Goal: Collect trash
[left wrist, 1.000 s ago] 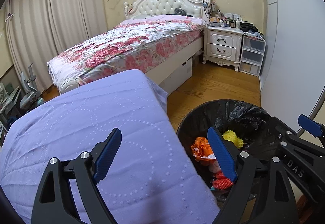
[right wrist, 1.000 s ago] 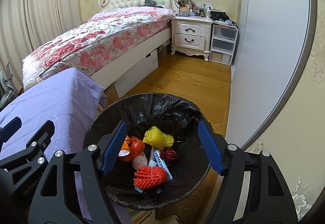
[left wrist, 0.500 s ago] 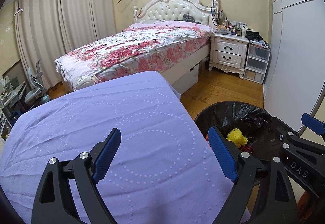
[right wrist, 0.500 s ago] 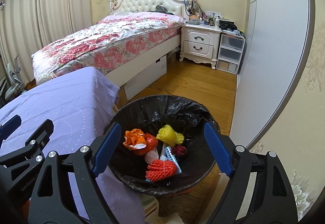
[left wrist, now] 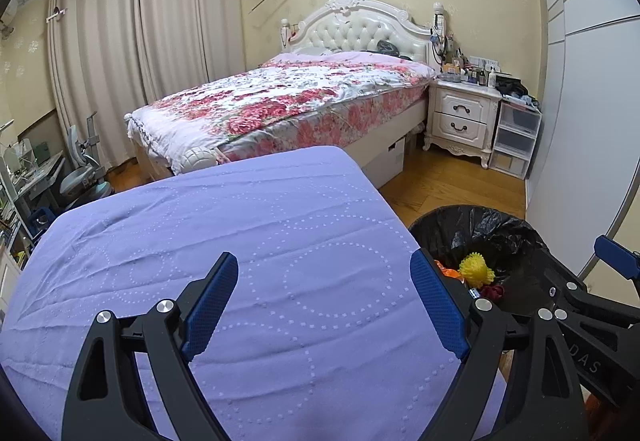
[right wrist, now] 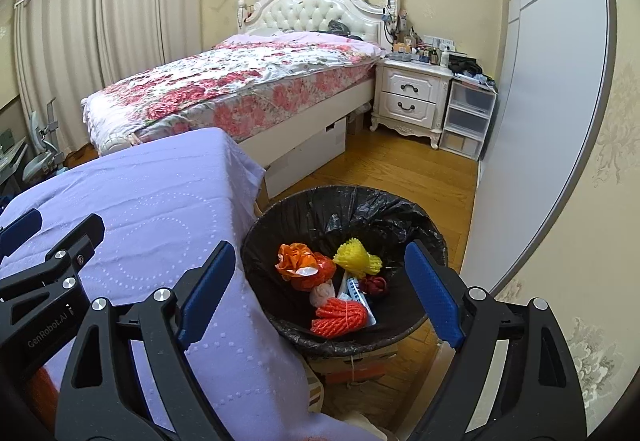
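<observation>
A black-bagged trash bin (right wrist: 348, 197) stands on the floor beside the purple-clothed table (right wrist: 160, 209). In it lie an orange wrapper (right wrist: 300, 265), a yellow foam net (right wrist: 356, 257), a red foam net (right wrist: 340, 317) and a dark red scrap (right wrist: 374, 285). My right gripper (right wrist: 320, 248) hangs open above the bin's near rim with nothing between its blue pads. My left gripper (left wrist: 324, 261) is open and empty over the bare purple cloth (left wrist: 240, 221). The left wrist view has the bin (left wrist: 480, 225) at the right, with only the yellow net (left wrist: 476, 269) clear inside.
A floral bed (left wrist: 280, 101) fills the back, with a white nightstand (left wrist: 460, 117) and plastic drawers (left wrist: 516, 137) beside it. A pale wardrobe wall (left wrist: 592, 121) runs along the right. A cardboard box (right wrist: 352, 365) sits under the bin. A desk chair (left wrist: 80, 169) stands far left.
Both grippers have drawn back and risen from the bin, which now sits lower and farther right in the left view. The right jaws have widened a little. More purple cloth shows.
</observation>
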The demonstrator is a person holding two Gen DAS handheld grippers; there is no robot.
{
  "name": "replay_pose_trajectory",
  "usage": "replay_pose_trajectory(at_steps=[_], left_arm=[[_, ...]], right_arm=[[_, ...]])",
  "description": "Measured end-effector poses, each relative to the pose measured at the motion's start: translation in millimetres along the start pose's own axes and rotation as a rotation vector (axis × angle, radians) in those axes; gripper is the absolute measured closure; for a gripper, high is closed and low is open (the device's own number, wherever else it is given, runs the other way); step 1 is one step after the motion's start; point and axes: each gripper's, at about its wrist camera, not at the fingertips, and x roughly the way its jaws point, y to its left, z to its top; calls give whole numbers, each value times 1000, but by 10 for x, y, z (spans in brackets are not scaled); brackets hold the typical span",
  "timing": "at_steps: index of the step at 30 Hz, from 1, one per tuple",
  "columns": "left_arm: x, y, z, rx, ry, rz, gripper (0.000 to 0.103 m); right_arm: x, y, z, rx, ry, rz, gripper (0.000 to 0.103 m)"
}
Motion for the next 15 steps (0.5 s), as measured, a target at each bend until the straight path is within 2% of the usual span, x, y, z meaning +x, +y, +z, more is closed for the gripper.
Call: replay_pose_trajectory(at_steps=[15], left_arm=[[-251,182,-149,-28,-21,23,18]], right_arm=[[-271,79,-51,-24,-37,9,18]])
